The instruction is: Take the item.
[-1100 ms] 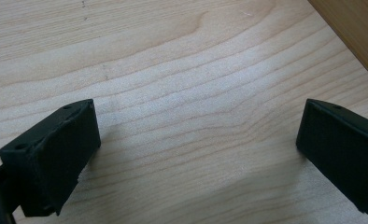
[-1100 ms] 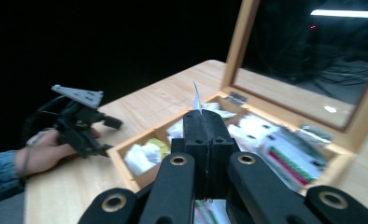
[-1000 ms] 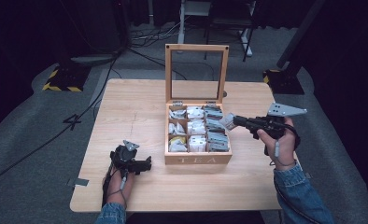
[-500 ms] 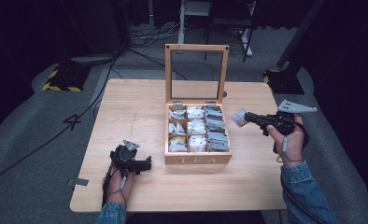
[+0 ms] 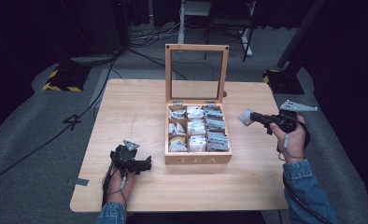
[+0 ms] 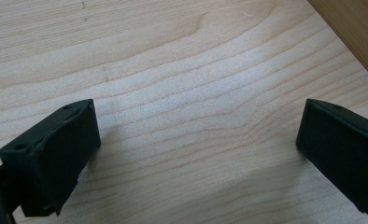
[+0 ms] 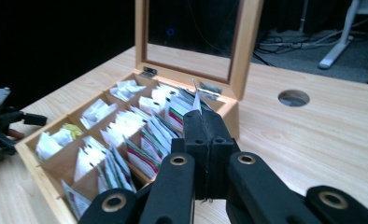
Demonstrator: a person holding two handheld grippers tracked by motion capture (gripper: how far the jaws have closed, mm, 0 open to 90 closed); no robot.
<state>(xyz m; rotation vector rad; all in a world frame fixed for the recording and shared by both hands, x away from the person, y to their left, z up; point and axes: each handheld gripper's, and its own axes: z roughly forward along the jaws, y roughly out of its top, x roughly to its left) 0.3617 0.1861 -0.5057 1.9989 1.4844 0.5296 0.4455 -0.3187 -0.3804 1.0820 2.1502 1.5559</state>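
Observation:
An open wooden tea box (image 5: 198,159) marked TEA stands mid-table, its compartments full of paper tea bags (image 5: 196,127). Right of the box, just above the table, my right gripper (image 5: 251,116) is shut on a single tea bag (image 5: 244,117). In the right gripper view the jaws (image 7: 204,122) pinch that tea bag (image 7: 197,99) edge-on, with the box (image 7: 232,116) behind and to the left. Left of the box, my left gripper (image 5: 145,164) rests on the table. Its jaws (image 6: 198,149) stand wide open over bare wood, holding nothing.
The box's glass lid (image 5: 197,47) stands upright at the back. A round cable hole (image 7: 293,98) pierces the table (image 5: 140,112) behind the box. Dark floor, cables and stands surround the table. A piece of tape (image 5: 81,182) lies near the front left corner.
My right gripper has carried the tea bag rightward, away from the box, and slightly lower. The left gripper has stayed still.

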